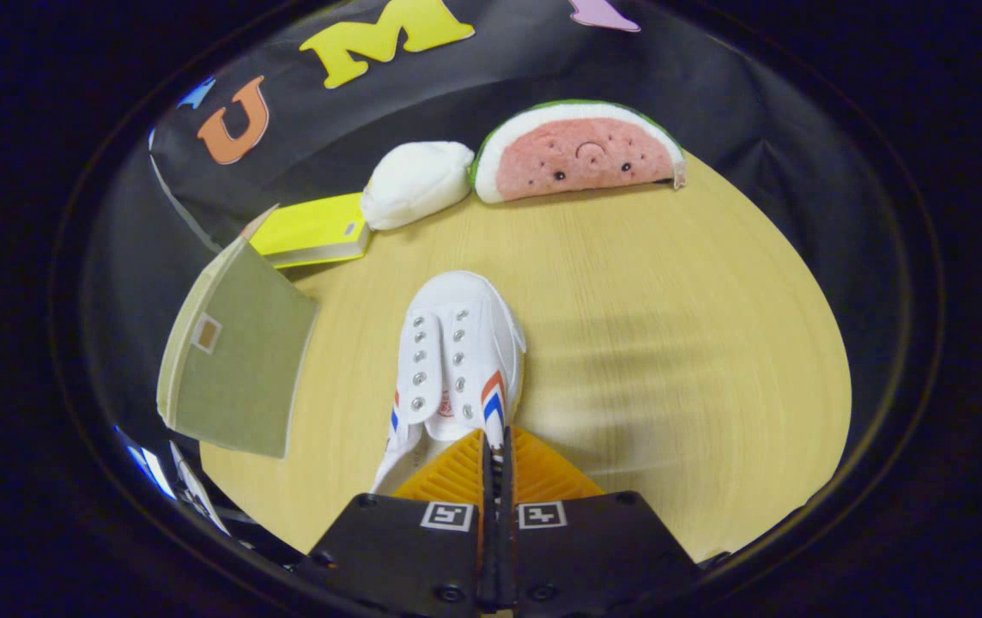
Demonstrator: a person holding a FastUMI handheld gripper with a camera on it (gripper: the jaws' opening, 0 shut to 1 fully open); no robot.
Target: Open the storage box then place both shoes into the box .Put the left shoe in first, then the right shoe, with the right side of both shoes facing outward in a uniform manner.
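A white canvas shoe (455, 352) with red and blue side stripes and metal eyelets hangs just ahead of my fingers, toe pointing away, above the wooden table (671, 343). My gripper (495, 446) is shut on the shoe's collar edge at its right side, the two fingers pressed almost together on the fabric. To the left stands an olive-green storage box (233, 369) with a small tag on its lid; its flap looks raised and tilted. The shoe's heel is hidden behind my fingers.
At the back of the table lie a yellow book (315, 230), a white plush lump (416, 182) and a watermelon-slice plush (581, 154). The booth's black cloth wall rises behind them. The table's right half is bare wood.
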